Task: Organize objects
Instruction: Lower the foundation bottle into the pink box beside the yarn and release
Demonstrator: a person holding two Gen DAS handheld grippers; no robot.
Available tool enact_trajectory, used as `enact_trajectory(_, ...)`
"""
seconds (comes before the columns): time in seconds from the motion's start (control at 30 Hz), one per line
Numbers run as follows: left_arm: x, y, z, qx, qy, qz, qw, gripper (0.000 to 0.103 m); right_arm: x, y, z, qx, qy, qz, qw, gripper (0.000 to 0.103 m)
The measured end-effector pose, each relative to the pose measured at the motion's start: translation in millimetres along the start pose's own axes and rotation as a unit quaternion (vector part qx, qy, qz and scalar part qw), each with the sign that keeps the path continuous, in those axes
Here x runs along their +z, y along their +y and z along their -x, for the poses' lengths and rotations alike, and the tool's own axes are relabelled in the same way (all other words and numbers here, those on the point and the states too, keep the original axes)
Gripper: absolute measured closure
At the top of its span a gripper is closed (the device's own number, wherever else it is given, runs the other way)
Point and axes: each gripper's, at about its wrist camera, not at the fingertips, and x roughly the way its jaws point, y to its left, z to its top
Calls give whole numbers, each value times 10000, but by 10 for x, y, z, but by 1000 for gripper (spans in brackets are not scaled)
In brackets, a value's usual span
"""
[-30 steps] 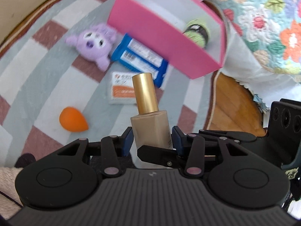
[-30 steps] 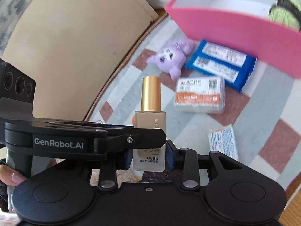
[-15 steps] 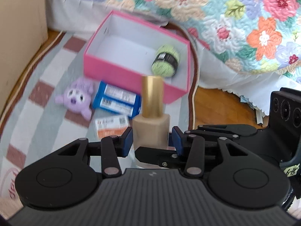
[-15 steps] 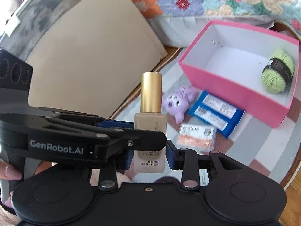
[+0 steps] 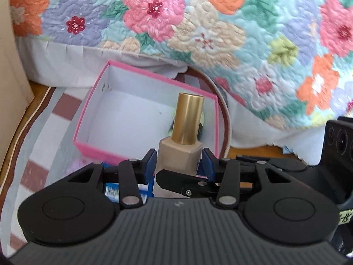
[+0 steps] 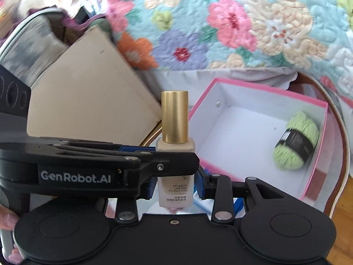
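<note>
Both tongs clamp the same foundation bottle [image 6: 175,172]: the left tongs [image 5: 179,164] and the right tongs [image 6: 175,182] each press their blue pads against the sides of its beige glass body, narrow and closed on it, with the gold cap [image 5: 187,119] standing upright above the grip. The bottle hangs in the air near the front wall of the pink box [image 5: 97,150], which sits open on the striped rug [image 5: 37,145] just below the edge of a flowered quilt [image 5: 198,33]. Inside the box, a ball of green yarn [image 6: 296,141] lies against the far right side, leaving most of the white floor bare.

The step in hand looks like carrying the bottle over the box wall to set it inside. To do it well, the two hands should travel together so neither pair of pads twists the glass, lift the base clear of the pink rim, and come down over the bare left part of the floor, away from the yarn. Setting it upright is risky given the tall, heavy cap; lowering until the base rests before easing one grip, then the other, seems safest.

Both tongs point forward and steeply downward toward the box, the left tongs' arm crossing in front of the bottle in the right wrist view.
</note>
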Motion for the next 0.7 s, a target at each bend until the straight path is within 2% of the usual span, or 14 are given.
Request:
enact_trajectory(0.17,267,144,-655,-77,24,158,9998,60,176,-364,-418,-322,-141,-253,9991,63)
enact_trajectory(0.37,391,349,-1427,-93,353,469,9982,59,255,-828,-1001,-732,36,-704,9948,63)
enact_trajectory(0.7,522,598,-2194,-119,690,1046,9920,59,349,-1226,-1560,-1292,381,-985,9860,63)
